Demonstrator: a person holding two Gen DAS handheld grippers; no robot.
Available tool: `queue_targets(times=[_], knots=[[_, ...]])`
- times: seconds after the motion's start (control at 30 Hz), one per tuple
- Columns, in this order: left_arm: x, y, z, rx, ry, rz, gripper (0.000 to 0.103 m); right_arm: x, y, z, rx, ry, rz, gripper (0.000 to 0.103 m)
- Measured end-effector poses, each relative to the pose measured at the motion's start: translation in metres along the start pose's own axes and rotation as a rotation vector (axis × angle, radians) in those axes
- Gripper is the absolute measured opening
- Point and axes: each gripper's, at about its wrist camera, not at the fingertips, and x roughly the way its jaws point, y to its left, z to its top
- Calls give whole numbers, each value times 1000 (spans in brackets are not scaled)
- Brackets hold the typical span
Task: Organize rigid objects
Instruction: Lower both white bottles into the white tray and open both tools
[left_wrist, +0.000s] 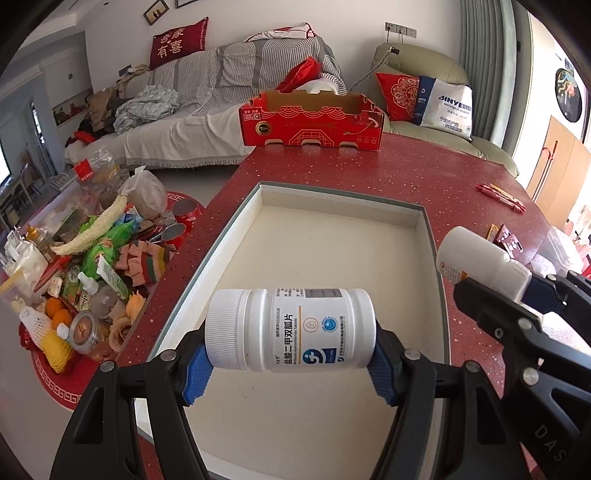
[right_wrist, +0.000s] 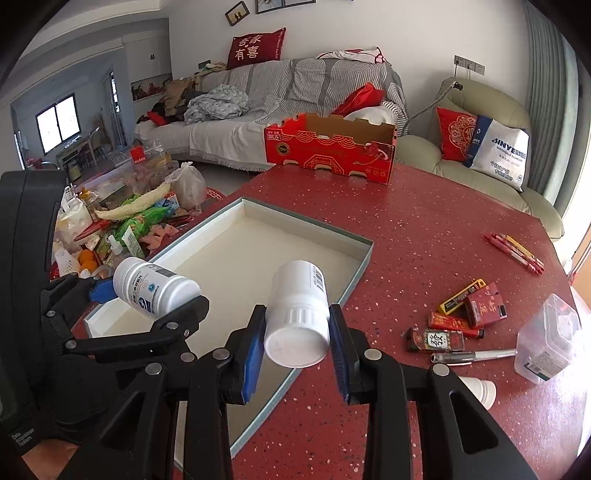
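The white medicine bottle with blue printed label lies sideways between the blue pads of the left claw, which is clamped on it end to end: one pad presses the ribbed cap, the other presses the bottom. In the left wrist view the bottle hangs in the air above the shallow cream tray, and this tray rests on the red speckled desk. At the right side the right claw holds a second white bottle, tilted, above the desk just beside the tray edge. Farther back on the desk stands an open red cardboard box, and some red pens lie to the right. A pile of mixed household things is on a lower surface to the left of the desk.

In the right wrist view the right claw is closed on the second white bottle near its cap, and the cap end points to the camera. This bottle is in the air above the right rim of the tray. To the left, the left claw carries the medicine bottle above the near left part of the tray. On the desk to the right lie small red and yellow packets, a silver pen and a clear plastic container, well apart from the tray
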Motion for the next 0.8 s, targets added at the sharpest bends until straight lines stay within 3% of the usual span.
queue_targets(times=[0.4,0.8], knots=[[44,4,16,58,102,-5,73,40,-7,23,15,48,0,34],[70,8,43,106,142,-8,73,64,-22,38,59,83,-2,34]])
